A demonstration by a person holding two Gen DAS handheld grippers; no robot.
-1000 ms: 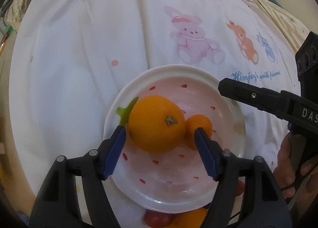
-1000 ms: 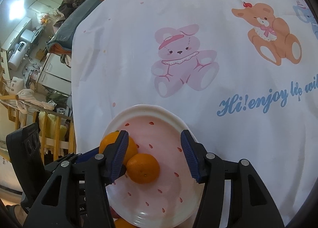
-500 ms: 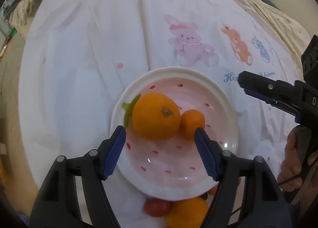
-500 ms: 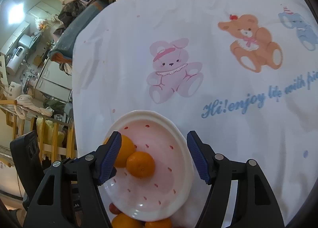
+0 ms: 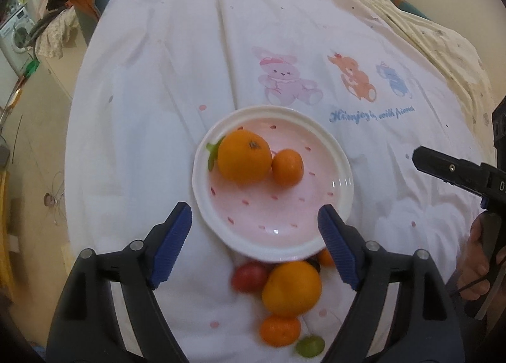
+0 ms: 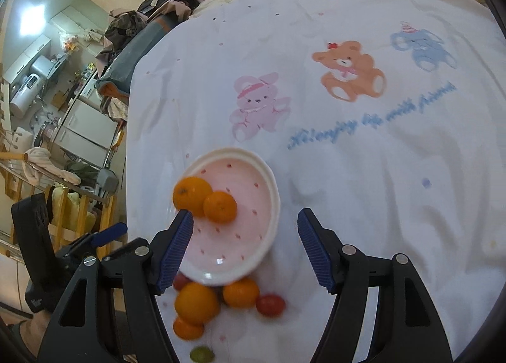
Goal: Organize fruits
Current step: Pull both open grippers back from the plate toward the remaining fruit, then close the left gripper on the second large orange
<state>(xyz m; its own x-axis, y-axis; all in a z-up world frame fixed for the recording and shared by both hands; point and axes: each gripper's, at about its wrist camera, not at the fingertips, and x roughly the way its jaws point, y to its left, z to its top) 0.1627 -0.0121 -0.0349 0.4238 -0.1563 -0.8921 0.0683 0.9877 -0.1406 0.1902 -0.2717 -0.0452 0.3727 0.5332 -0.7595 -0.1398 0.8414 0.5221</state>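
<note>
Left gripper [image 5: 254,246] and right gripper [image 6: 245,247] (both empty), jaws just widened.

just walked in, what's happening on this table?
A person with a gripper in each hand is sorting fruit onto a pink plate on a cartoon-print cloth. A large orange and a small orange sit on the plate, touching. Both the left gripper and right gripper are open and empty, jaws just opened wider. More oranges, red tomatoes and a green fruit wait on the cloth beside the plate.
</note>
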